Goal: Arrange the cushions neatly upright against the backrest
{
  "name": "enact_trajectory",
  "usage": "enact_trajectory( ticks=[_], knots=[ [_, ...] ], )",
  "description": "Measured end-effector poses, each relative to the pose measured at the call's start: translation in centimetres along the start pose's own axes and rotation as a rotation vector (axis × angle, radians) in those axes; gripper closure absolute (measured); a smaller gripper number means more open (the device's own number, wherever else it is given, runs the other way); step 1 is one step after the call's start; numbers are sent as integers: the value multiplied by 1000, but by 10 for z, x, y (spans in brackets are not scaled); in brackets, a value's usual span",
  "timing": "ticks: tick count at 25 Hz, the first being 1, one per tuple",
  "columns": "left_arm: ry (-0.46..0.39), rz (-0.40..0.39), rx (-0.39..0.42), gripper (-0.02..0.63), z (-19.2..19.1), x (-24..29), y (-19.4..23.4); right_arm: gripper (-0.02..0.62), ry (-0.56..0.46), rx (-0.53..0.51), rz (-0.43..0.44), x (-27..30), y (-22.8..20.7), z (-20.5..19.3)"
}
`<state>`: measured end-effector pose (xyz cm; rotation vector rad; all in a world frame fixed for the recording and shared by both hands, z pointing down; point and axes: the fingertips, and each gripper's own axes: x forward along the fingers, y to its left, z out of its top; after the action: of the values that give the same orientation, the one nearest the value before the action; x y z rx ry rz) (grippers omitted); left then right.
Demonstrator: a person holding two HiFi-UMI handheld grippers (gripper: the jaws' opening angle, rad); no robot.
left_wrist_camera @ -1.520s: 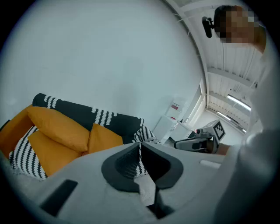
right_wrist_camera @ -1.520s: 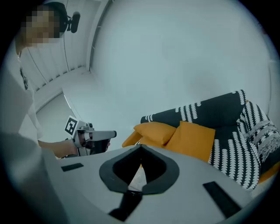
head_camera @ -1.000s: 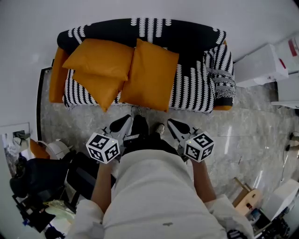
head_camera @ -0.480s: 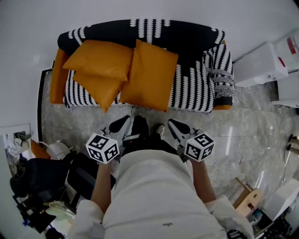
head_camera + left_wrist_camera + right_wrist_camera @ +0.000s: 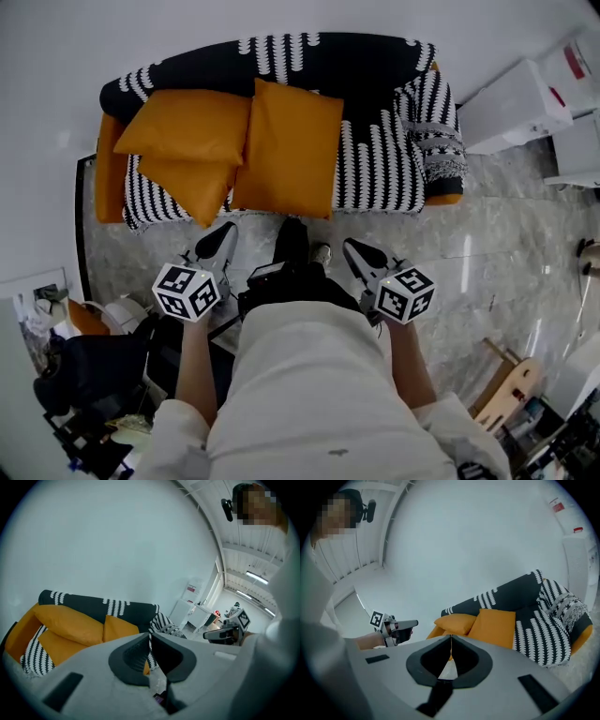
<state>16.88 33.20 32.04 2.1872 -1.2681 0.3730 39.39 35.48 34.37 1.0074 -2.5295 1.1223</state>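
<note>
Status: approach phase, no cushion contacted.

1. The left claw is closed with nothing between its jaws. Compared with a second ago it sits further out to the person's left, clear of the legs, which lines it up with the overlapping cushions ahead.
2. The right claw is also closed and empty. Its place in the head view is almost unchanged.
3. Ahead of the left claw and slightly to its left, well apart from it, the top cushion lies across the lower cushion on the sofa. Neither stands upright.
4. Ahead of the gap between the two claws, the large cushion rests with its top edge at the backrest. It appears to lean there already.
5. The cushion layout matches the earlier frames, so nothing has been rearranged.

Judgement: the task is still at its start. Both claws must open before either can take a cushion, and the overlapping pair is the likely first target for the left claw
</note>
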Motion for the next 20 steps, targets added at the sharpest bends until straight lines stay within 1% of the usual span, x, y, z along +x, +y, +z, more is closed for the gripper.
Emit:
enact_trajectory(
  ticks=[3,6,9,11,15,17,20],
  knots=[
    [23,-9,5,583,1,17,5,585,0,25,-24,2,-7,0],
    [64,-34,2,583,-4,43,11,585,4,39,-50,5,-15,5],
    [109,-44,2,583,-8,76,24,586,12,50,-80,12,-30,17],
    [149,-40,16,583,-12,97,35,584,18,58,-99,17,-40,29],
    [228,-19,40,581,-21,134,68,585,36,53,-121,35,-59,61],
    [266,-5,27,581,-27,150,89,584,51,44,-123,51,-68,78],
    [317,23,-14,581,-37,166,125,584,74,21,-111,77,-75,105]
  ],
)
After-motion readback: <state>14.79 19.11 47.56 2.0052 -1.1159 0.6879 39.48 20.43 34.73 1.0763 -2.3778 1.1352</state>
